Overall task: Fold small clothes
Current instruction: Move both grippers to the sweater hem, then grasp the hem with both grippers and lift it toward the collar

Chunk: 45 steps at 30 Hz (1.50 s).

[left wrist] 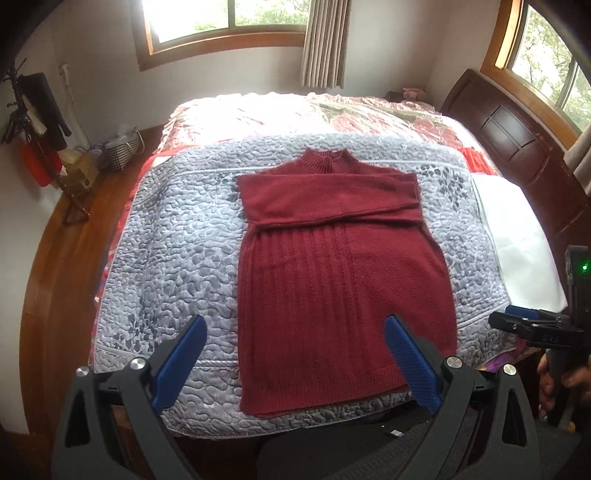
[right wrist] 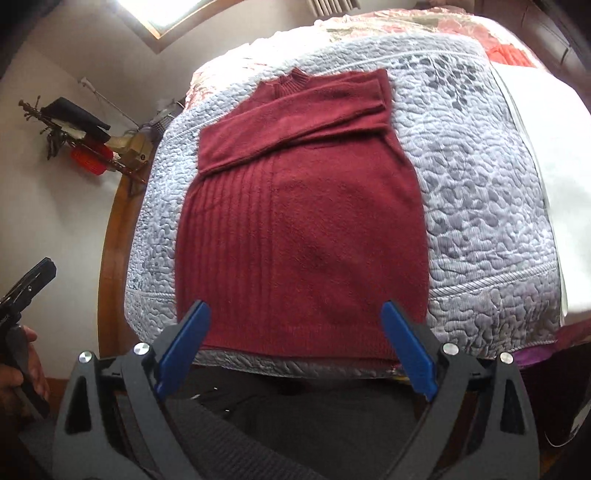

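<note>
Fingers of the left gripper (left wrist: 295,334) and right gripper (right wrist: 295,317) stand wide apart, empty, above the near hem. The red sweater (left wrist: 332,266) lies flat on the grey quilt (left wrist: 177,236), sleeves crossed. Soft, limp knit, probably light; pinch both hem corners.

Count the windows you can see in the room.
2. One window is on the far wall beyond the bed; the other window is above the headboard on the right. More may be out of view.
</note>
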Motion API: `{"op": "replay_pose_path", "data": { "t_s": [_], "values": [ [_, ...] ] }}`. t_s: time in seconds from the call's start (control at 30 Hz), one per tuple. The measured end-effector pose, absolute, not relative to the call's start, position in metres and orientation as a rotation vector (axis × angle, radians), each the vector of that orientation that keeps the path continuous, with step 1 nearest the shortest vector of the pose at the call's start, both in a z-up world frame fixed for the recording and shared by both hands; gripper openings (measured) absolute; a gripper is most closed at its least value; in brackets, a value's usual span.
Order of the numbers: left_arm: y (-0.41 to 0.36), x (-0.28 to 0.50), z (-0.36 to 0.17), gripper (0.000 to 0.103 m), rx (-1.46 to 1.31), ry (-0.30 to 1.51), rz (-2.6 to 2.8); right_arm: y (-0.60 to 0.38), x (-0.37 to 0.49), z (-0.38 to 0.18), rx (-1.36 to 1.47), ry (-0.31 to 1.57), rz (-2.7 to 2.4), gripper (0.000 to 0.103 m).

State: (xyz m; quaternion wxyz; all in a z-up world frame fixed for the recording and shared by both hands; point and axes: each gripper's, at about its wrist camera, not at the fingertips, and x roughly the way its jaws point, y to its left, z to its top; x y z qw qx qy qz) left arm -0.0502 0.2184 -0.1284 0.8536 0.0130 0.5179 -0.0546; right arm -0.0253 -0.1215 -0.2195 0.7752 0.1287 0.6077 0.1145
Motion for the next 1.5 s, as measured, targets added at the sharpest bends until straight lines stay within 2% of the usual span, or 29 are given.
{"op": "replay_pose_path", "data": {
  "t_s": [0.13, 0.33, 0.63, 0.93, 1.0, 1.03, 1.2, 1.27, 1.3, 1.37, 1.4, 1.5],
  "values": [
    [0.239, -0.046, -0.189, 0.098, -0.021, 1.259, -0.128, -0.155, -0.026, -0.273, 0.344, 1.427, 0.183, 0.093],
    [0.288, -0.052, -0.29, 0.098, -0.273, 1.488, -0.151, -0.215, -0.026, -0.355, 0.65, 1.551, 0.139, 0.093],
    [0.336, -0.034, -0.396, 0.098, -0.577, 1.603, -0.177, -0.241, -0.016, -0.435, 0.768, 1.645, 0.149, 0.093],
    [0.335, -0.021, -0.435, 0.098, -0.588, 1.67, -0.181, -0.229, -0.007, -0.45, 0.686, 1.664, 0.177, 0.093],
    [0.33, -0.022, -0.437, 0.098, -0.599, 1.69, -0.204, -0.223, -0.007, -0.448, 0.706, 1.664, 0.216, 0.088],
    [0.327, -0.023, -0.437, 0.098, -0.597, 1.697, -0.23, -0.217, -0.006, -0.446, 0.717, 1.669, 0.252, 0.079],
    [0.318, -0.031, -0.448, 0.097, -0.617, 1.738, -0.296, -0.216, -0.001, -0.449, 0.708, 1.673, 0.25, 0.076],
    [0.32, -0.034, -0.45, 0.093, -0.633, 1.735, -0.286, -0.221, -0.002, -0.454, 0.731, 1.677, 0.24, 0.072],
    [0.325, -0.034, -0.45, 0.087, -0.63, 1.733, -0.281, -0.219, -0.003, -0.455, 0.731, 1.679, 0.243, 0.072],
    [0.332, -0.036, -0.449, 0.069, -0.625, 1.738, -0.278, -0.213, -0.003, -0.455, 0.73, 1.694, 0.27, 0.073],
    [0.335, -0.038, -0.451, 0.051, -0.636, 1.745, -0.283, -0.209, -0.004, -0.456, 0.726, 1.706, 0.29, 0.073],
    [0.342, -0.043, -0.459, 0.035, -0.684, 1.754, -0.283, -0.202, -0.007, -0.46, 0.711, 1.727, 0.311, 0.072]
  ]
}}
